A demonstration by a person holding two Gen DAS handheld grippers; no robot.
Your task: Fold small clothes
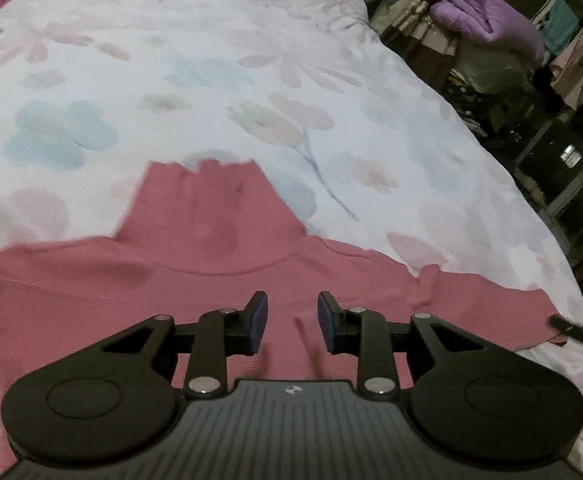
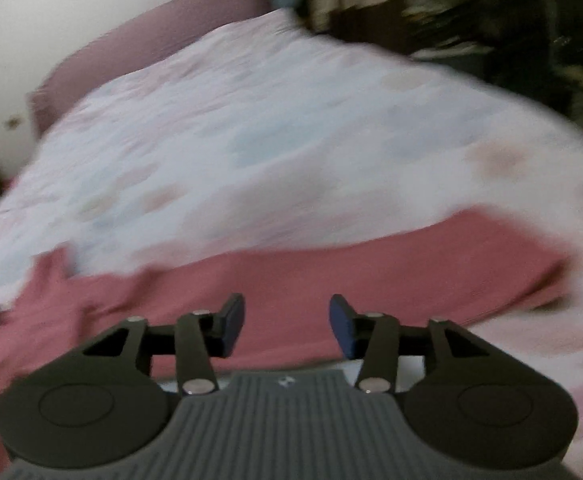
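A pink top (image 1: 219, 240) lies flat on the bed (image 1: 211, 60), collar pointing away. Both the left gripper (image 1: 292, 322) and right gripper (image 2: 287, 326) hang above it, jaws apart and empty.

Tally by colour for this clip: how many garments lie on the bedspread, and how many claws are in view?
Pink garment: 1, a sweater spread on the floral bedspread.
Black claws: 2, the left claw and the right claw, both open and holding nothing.
Total: 3

Dim indoor light; right view motion-blurred, left sharper, fisheye edges.
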